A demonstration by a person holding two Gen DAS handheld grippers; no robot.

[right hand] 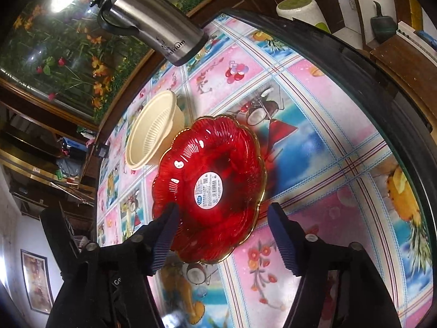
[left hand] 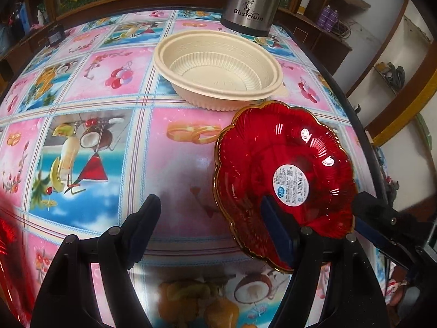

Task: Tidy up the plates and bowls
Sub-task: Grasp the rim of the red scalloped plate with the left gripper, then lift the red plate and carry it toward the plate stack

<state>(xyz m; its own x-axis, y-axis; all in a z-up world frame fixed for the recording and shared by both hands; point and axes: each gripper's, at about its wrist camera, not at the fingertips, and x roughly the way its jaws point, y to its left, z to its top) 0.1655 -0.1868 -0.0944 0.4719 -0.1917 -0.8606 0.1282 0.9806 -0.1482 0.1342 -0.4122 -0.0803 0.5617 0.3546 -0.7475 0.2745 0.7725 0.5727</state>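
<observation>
The right gripper (right hand: 222,207) is held partly open around the near rim of the red plate (right hand: 232,142). One pad overlaps the rim and the other stands clear, so no pinch is seen. The plate appears tipped, probably for a grasp by its edge. The left gripper (left hand: 209,199) is spread wide and empty, with the plate just beside its right finger. The cream bowl (left hand: 218,73) is set ahead of both, near the plate. Bare cloth is left ahead-left; the table edge (right hand: 355,63) curves to the right.
</observation>
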